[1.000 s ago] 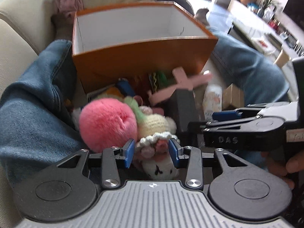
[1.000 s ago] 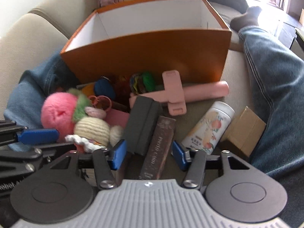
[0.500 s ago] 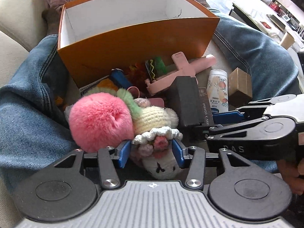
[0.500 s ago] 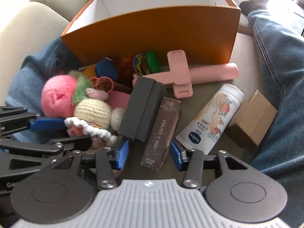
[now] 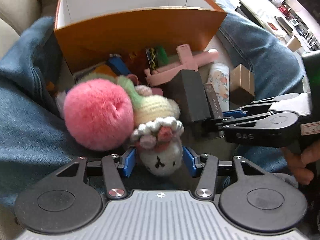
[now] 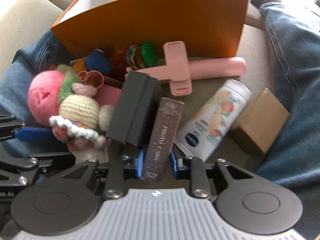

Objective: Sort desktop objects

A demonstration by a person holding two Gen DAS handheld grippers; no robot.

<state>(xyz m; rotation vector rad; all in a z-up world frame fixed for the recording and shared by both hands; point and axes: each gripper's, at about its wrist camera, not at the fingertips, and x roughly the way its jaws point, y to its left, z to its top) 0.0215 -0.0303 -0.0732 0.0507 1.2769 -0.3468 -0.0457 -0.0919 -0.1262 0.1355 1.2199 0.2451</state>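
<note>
A crochet doll [image 5: 158, 138] with a white head lies beside a pink plush ball [image 5: 98, 116]. My left gripper [image 5: 160, 163] straddles the doll's head; its jaws are opening, and small gaps show on both sides. A brown photo-card box [image 6: 166, 128] leans against a black box [image 6: 136, 108]. My right gripper [image 6: 156, 164] is closing around the brown box's near end, with a thin gap still showing at the right pad. An orange box [image 6: 160, 20] with a white inside stands open behind the pile.
A pink clip-on stick [image 6: 180, 70], a white peach-print bottle [image 6: 216, 116] and a small cardboard box [image 6: 260, 120] lie on the sofa seat. Small colourful toys [image 6: 144, 54] sit against the orange box. Denim-clad legs [image 6: 296, 80] flank the pile.
The right jaws have narrowed around the brown box. The left jaws have widened around the doll's head. Both grippers have tipped further down over the pile.
</note>
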